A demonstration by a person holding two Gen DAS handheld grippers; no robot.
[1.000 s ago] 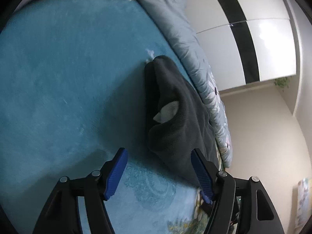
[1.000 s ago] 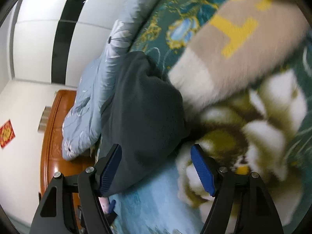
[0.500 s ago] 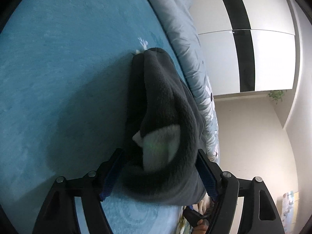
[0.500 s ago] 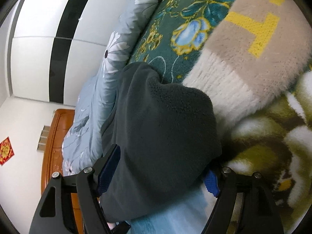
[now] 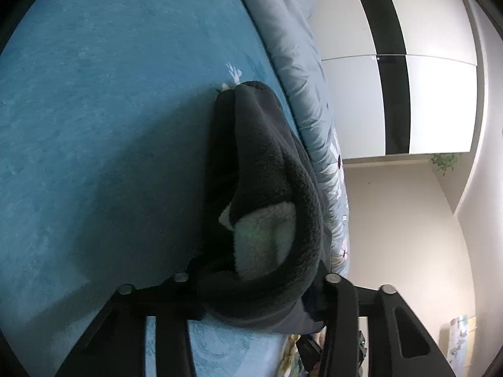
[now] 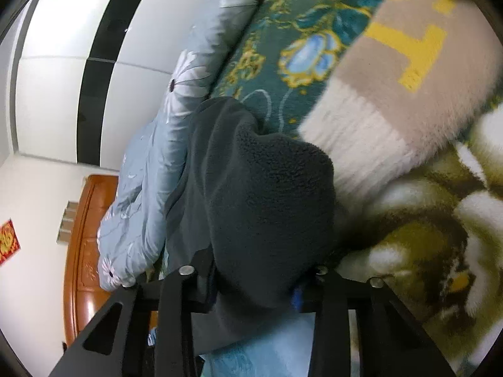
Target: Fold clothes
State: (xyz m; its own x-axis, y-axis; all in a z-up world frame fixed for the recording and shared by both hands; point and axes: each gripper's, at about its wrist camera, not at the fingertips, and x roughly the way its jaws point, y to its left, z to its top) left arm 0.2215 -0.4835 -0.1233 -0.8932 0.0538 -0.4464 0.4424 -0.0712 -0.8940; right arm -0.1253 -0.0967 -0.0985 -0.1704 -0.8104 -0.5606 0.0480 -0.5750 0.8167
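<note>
A dark grey fleece garment (image 5: 264, 163) with a pale lining (image 5: 267, 235) lies folded on the blue bedspread (image 5: 110, 110). My left gripper (image 5: 257, 295) is closed in on the near end of the fleece, which bulges between and hides the pads. In the right wrist view the same fleece (image 6: 267, 204) fills the middle, and my right gripper (image 6: 251, 292) is closed in on its other end, fingertips buried in the cloth.
A pale blue floral duvet (image 5: 301, 72) runs along the bed's far side, also in the right wrist view (image 6: 163, 163). A beige sweater with yellow letters (image 6: 393, 72) lies on the floral blanket (image 6: 440, 235). A wooden headboard (image 6: 85, 251) and a wardrobe (image 5: 408, 62) stand behind.
Both grippers have moved forward onto the fleece and their jaws have narrowed around its ends; a second ago both were open and short of it.
</note>
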